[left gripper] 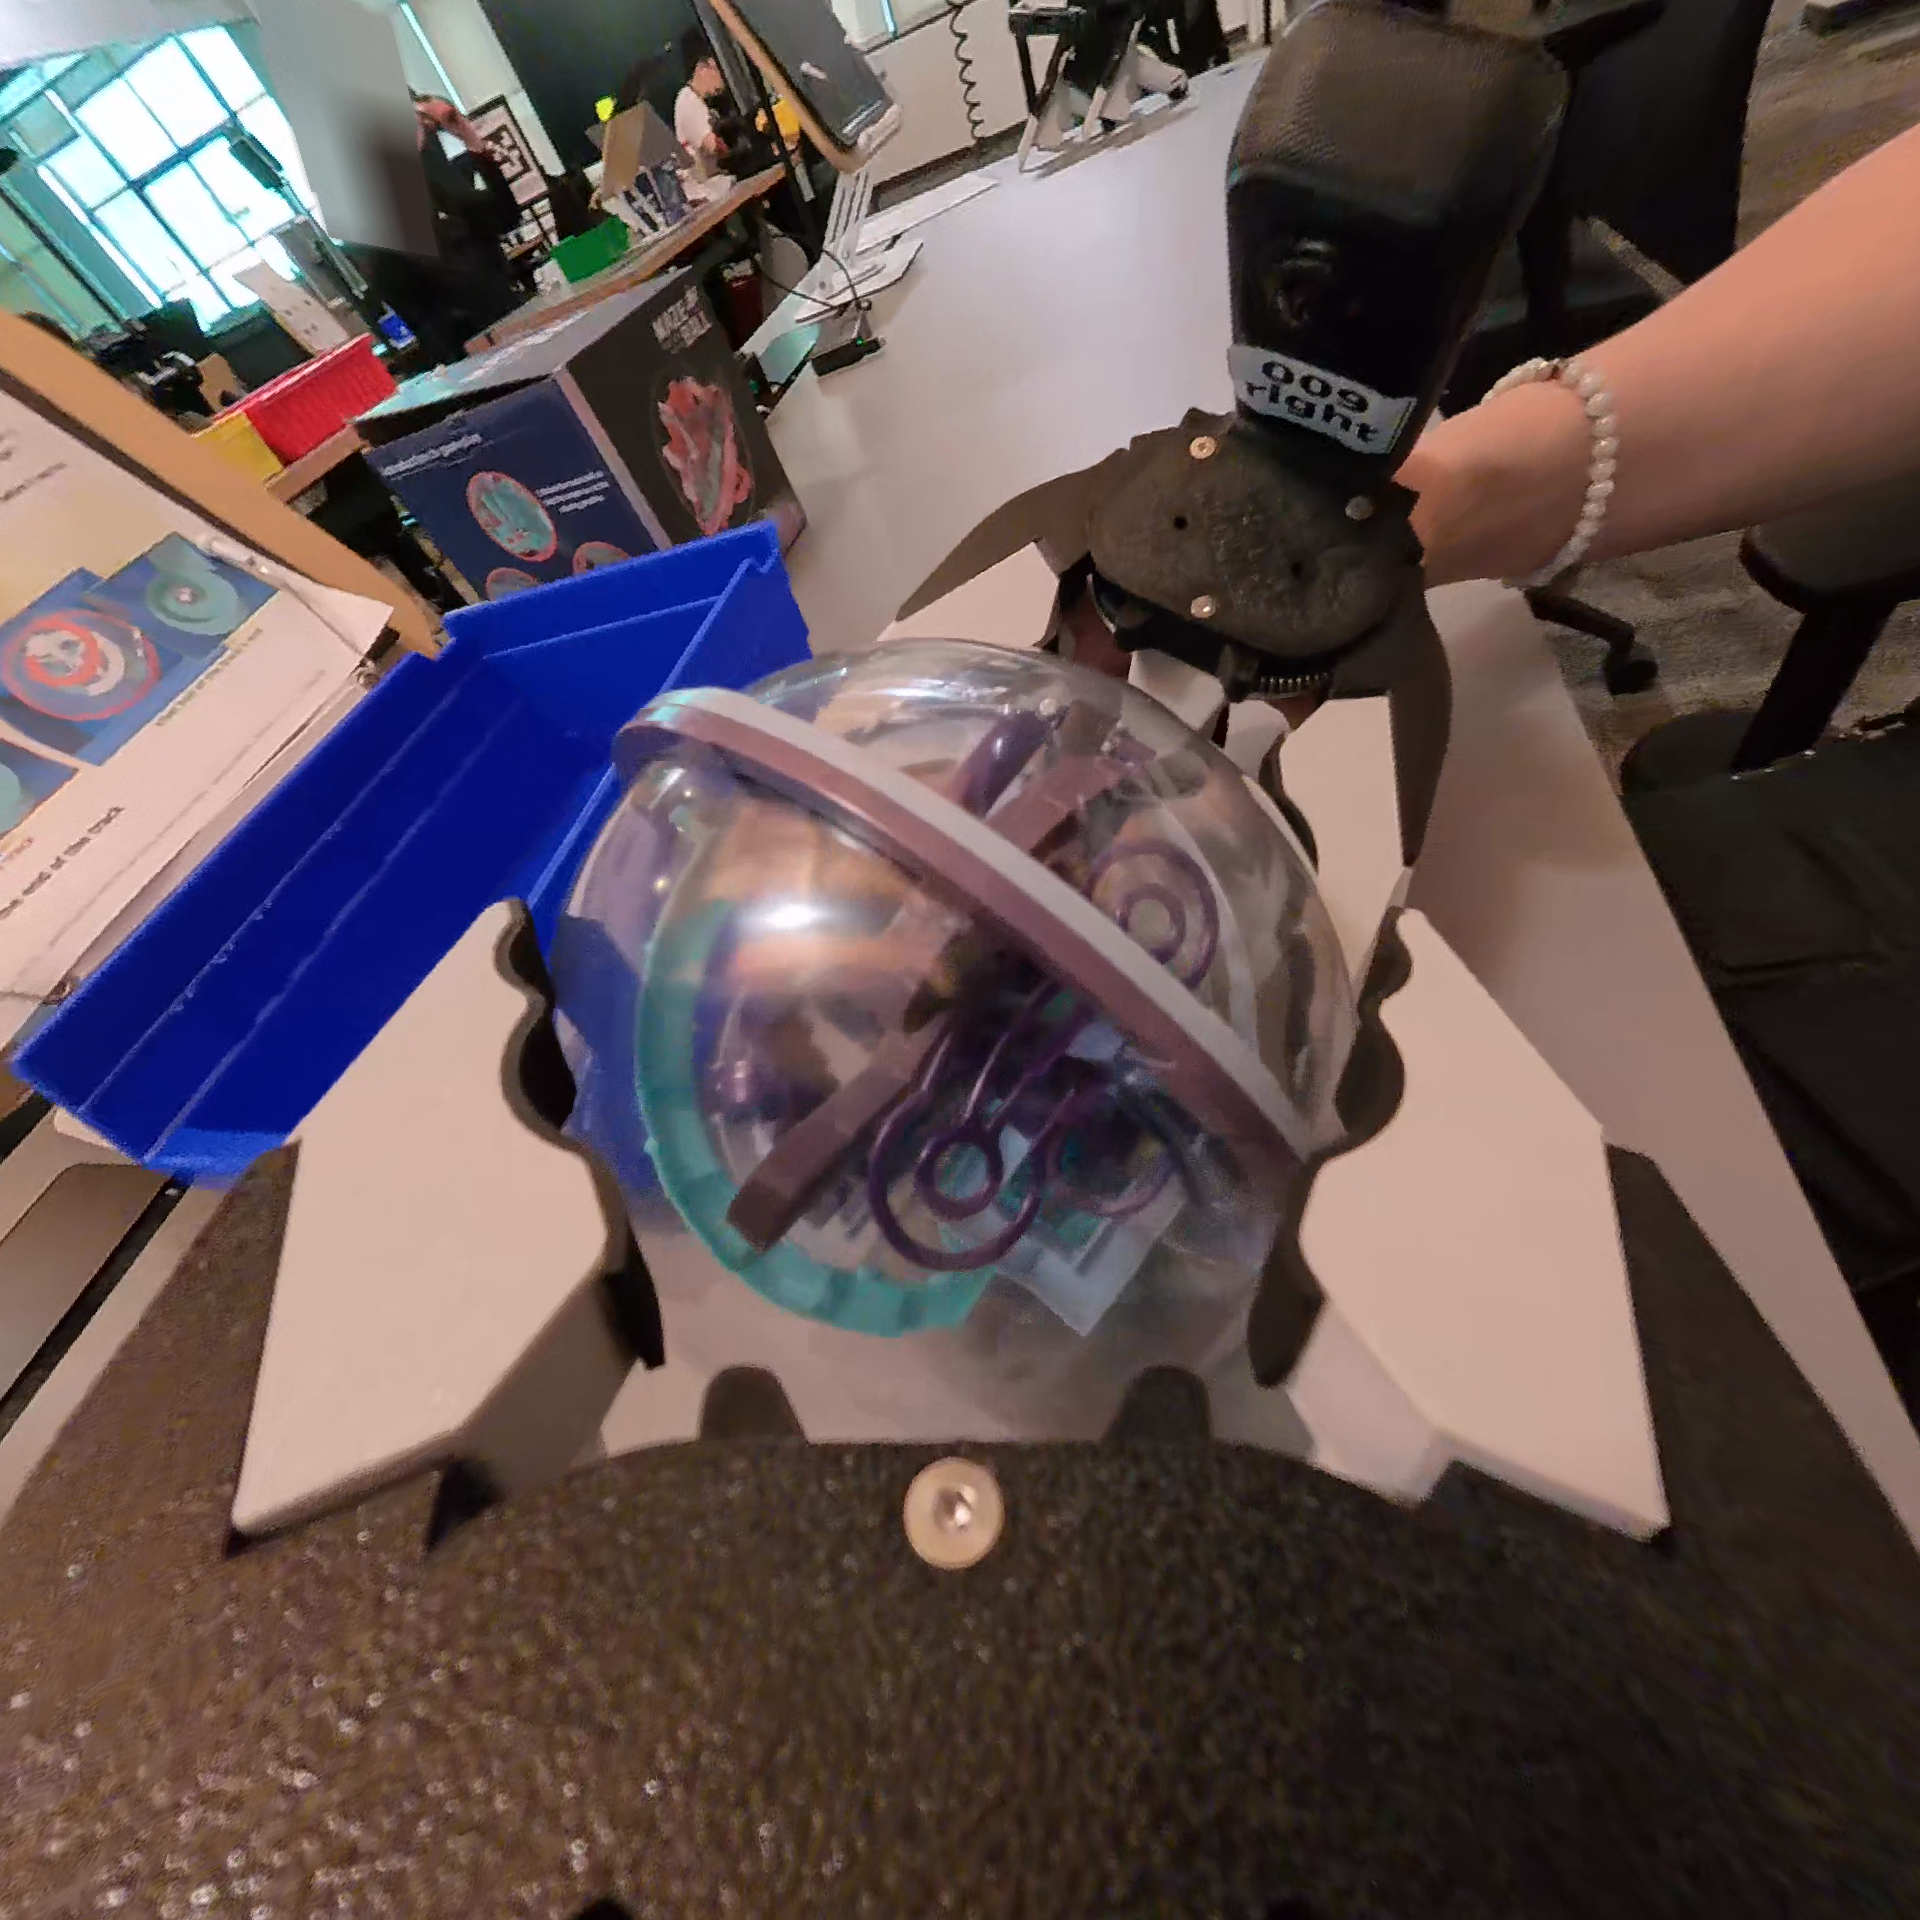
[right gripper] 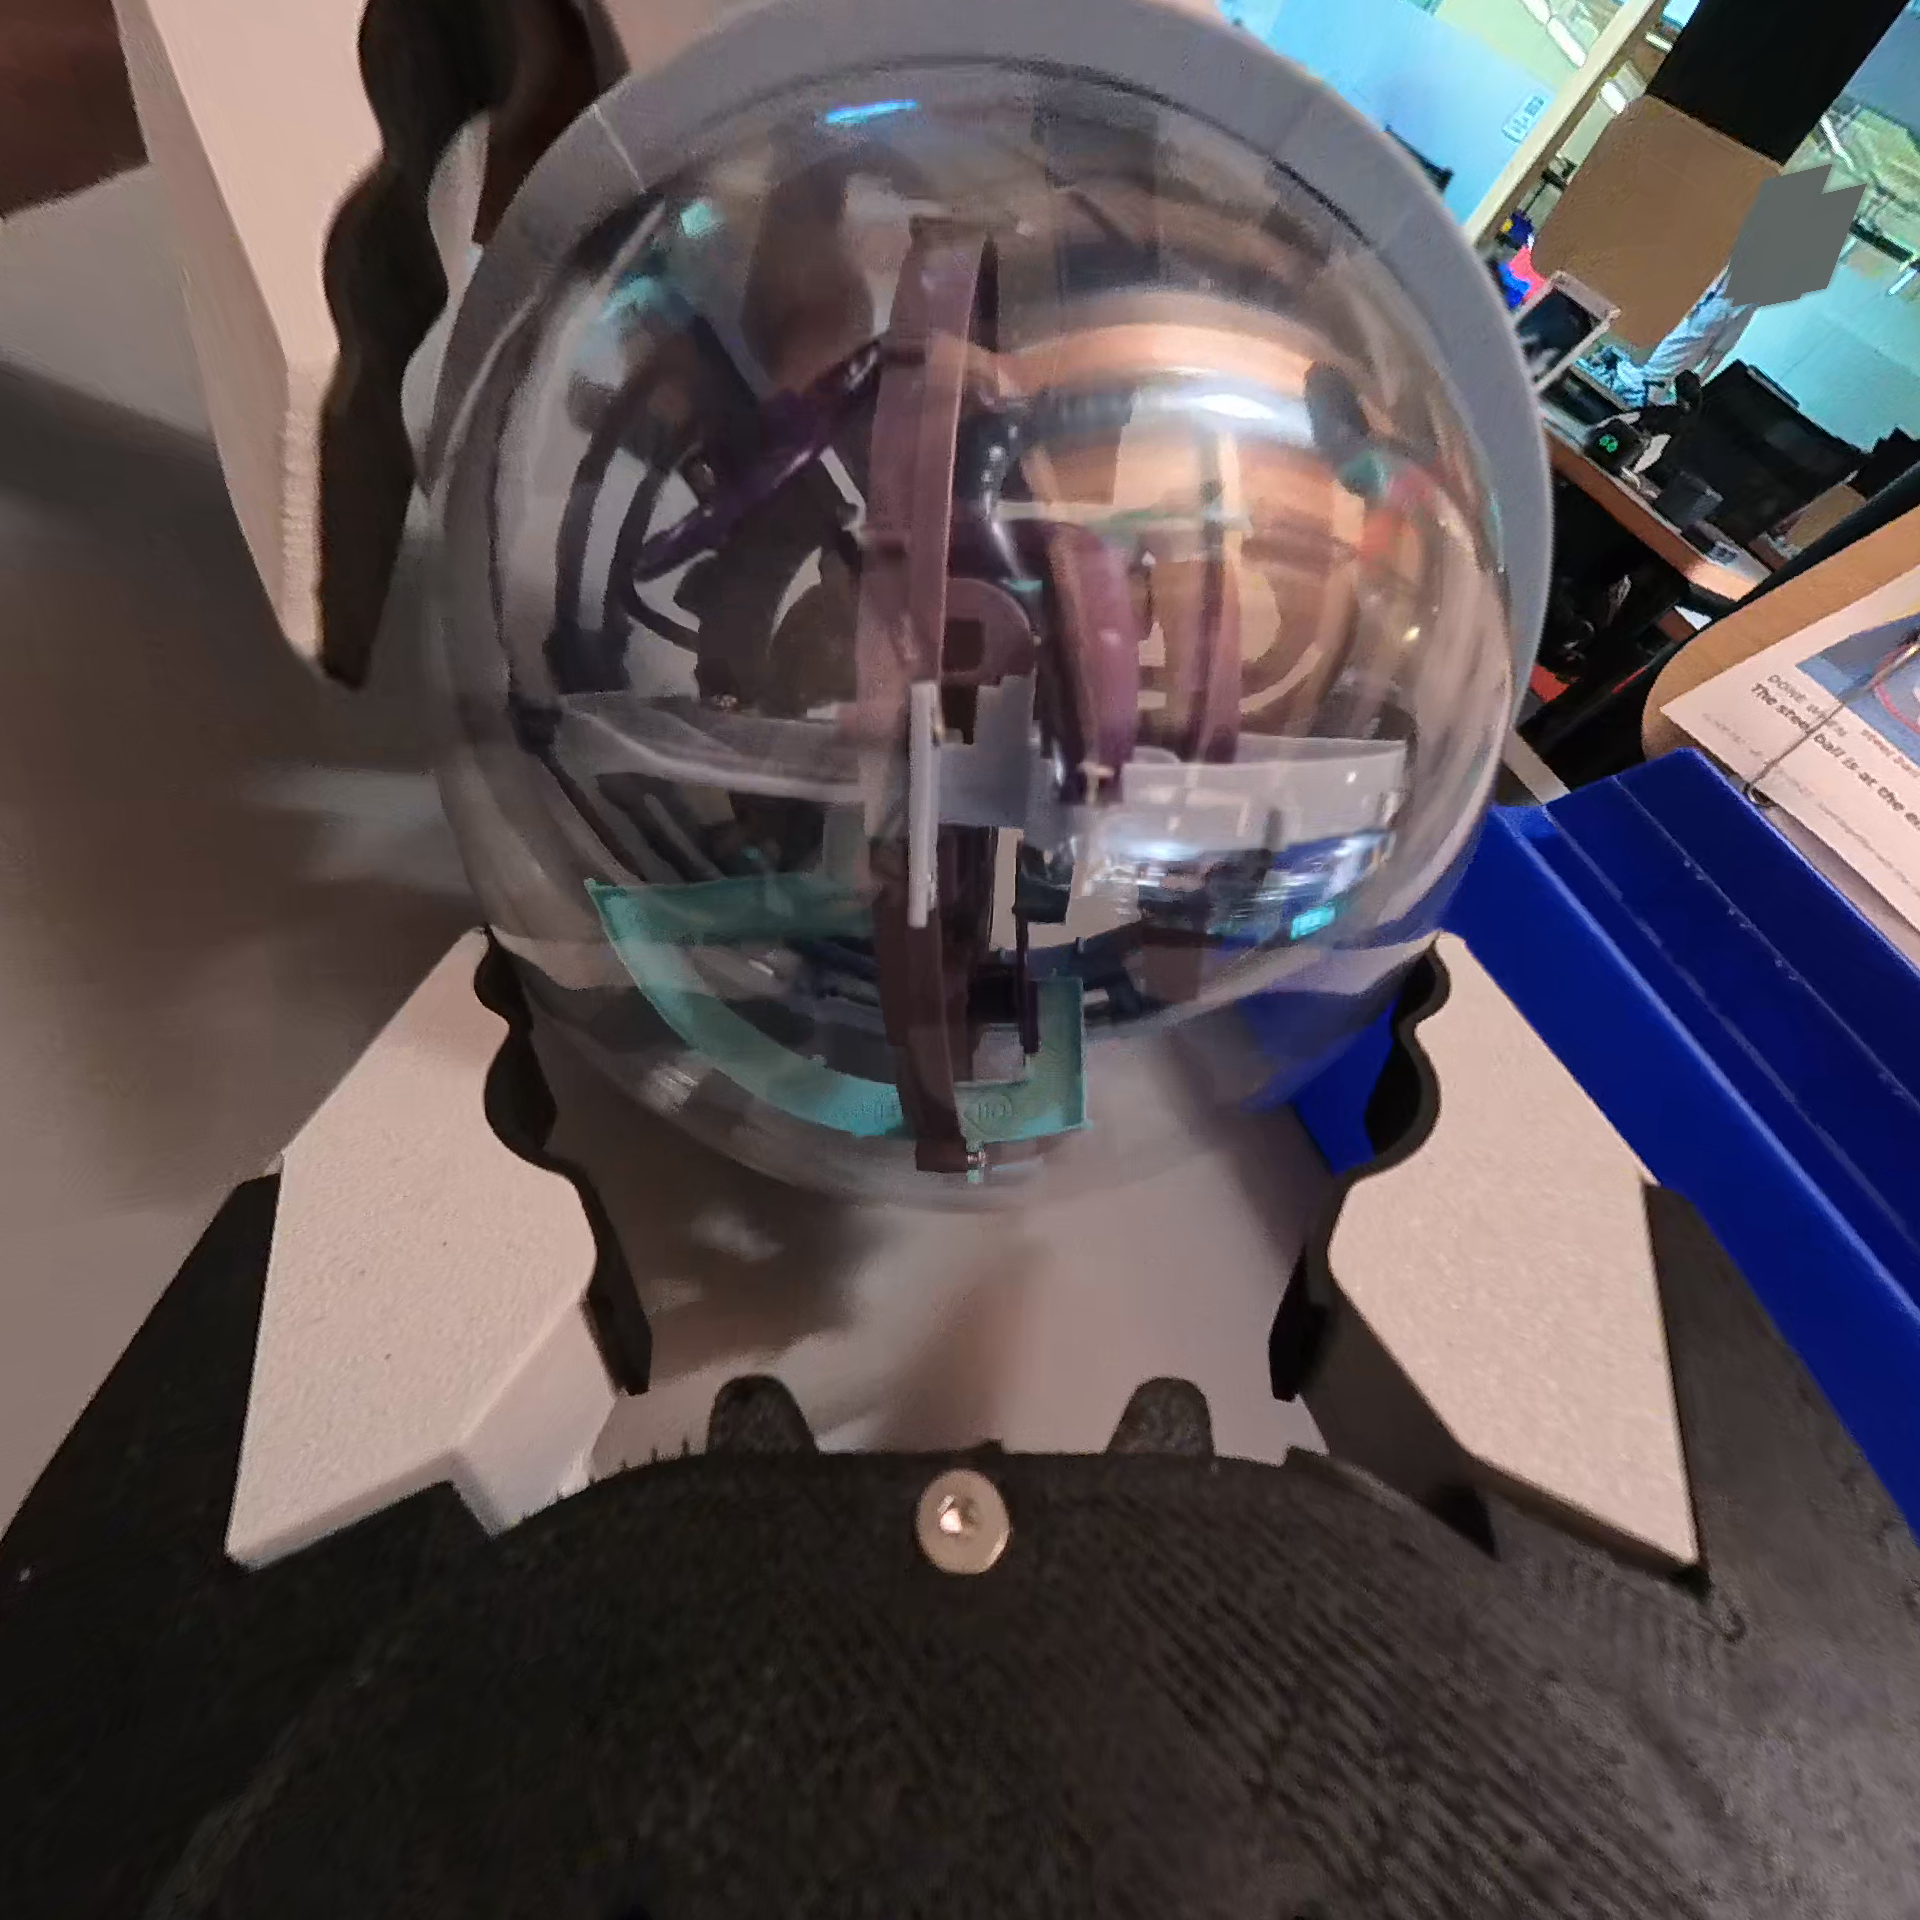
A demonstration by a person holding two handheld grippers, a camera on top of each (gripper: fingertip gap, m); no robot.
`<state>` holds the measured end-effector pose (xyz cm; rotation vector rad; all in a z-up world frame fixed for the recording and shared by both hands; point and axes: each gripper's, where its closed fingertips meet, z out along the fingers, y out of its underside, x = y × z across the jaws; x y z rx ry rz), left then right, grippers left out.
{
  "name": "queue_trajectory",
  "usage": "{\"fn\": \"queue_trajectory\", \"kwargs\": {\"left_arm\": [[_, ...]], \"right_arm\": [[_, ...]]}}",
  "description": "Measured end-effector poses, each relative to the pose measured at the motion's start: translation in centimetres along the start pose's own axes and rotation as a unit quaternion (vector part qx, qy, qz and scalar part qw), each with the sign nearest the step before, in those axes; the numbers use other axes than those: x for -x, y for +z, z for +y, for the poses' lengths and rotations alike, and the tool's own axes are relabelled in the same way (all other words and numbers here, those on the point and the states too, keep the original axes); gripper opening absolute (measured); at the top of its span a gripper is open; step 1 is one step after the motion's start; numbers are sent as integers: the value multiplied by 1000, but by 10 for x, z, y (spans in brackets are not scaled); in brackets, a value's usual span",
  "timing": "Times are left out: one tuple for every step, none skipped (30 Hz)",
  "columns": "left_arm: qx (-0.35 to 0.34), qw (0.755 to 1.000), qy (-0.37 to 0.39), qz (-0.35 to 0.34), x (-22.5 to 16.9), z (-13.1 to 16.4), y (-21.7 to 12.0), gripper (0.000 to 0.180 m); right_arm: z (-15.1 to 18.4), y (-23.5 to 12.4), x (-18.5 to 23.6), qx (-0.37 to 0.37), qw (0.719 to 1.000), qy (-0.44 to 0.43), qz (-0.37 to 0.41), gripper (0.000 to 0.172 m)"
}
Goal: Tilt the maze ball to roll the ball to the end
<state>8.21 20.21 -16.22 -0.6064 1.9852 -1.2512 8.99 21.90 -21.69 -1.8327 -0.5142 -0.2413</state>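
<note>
The maze ball [left gripper: 935, 987] is a clear sphere with purple, teal and grey tracks inside and a grey band around it. It sits just over the white table [left gripper: 1039, 312]. My left gripper [left gripper: 956, 925] has it between its fingers, and both pads lie against the shell. My right gripper [right gripper: 958, 961] grips the same ball [right gripper: 987, 623] from the opposite side, fingertips against its lower part. The right gripper's body [left gripper: 1257, 540] shows behind the ball. A left finger [right gripper: 374, 416] shows at upper left in the right wrist view. I cannot pick out the small steel ball.
A blue bin [left gripper: 364, 883] stands right beside the ball, also seen in the right wrist view [right gripper: 1714, 987]. The maze's dark box [left gripper: 623, 447] stands behind it. A clipboard with a printed sheet [left gripper: 125, 675] leans at the left. A person's arm with a bead bracelet [left gripper: 1558, 468] holds the right gripper.
</note>
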Motion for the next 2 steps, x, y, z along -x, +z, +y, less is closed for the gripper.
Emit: {"fn": "queue_trajectory", "kwargs": {"left_arm": [[1,1000,6,4,-2,-2,1,146],[6,1000,12,5,-4,-3,3,146]], "right_arm": [[2,-2,0,4,1000,-1,3,157],[3,-4,1,8,1000,1,6,157]]}}
